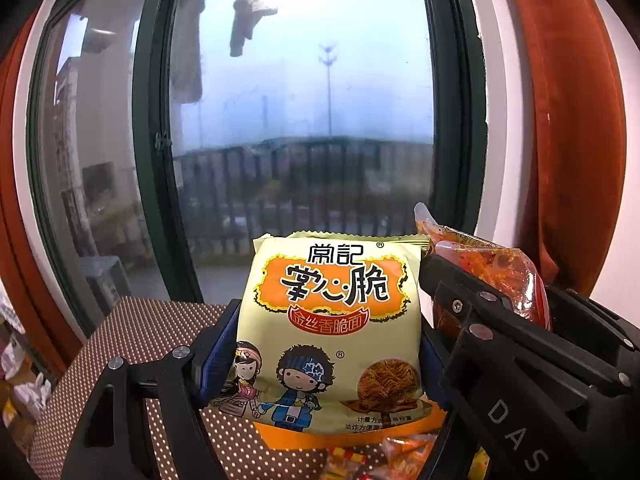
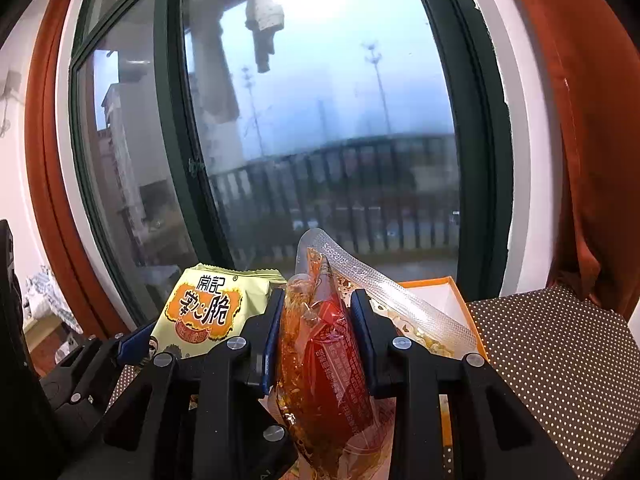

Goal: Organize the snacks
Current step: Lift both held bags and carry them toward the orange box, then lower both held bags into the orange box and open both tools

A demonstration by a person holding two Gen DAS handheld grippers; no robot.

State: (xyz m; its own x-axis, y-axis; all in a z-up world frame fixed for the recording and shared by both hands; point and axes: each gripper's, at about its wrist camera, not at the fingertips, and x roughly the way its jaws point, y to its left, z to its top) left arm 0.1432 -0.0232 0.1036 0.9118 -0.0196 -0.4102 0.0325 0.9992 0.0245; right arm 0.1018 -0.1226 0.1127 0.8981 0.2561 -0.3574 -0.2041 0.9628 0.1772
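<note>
My left gripper (image 1: 326,344) is shut on a pale yellow crispy-noodle packet (image 1: 332,320) with cartoon figures, held upright above the table. My right gripper (image 2: 318,320) is shut on a clear pouch of red spicy snack (image 2: 324,360), also lifted. In the left wrist view the right gripper (image 1: 520,340) and its red pouch (image 1: 492,272) are close on the right. In the right wrist view the noodle packet (image 2: 204,308) and the left gripper (image 2: 132,344) are close on the left. Several more snack packets (image 1: 384,460) lie below the noodle packet.
A table with a brown, white-dotted cloth (image 1: 132,332) (image 2: 560,360) lies under both grippers. An orange-edged box (image 2: 432,300) with a white inside stands behind the red pouch. A large dark-framed window (image 1: 300,120) and orange curtains (image 2: 592,160) are straight ahead.
</note>
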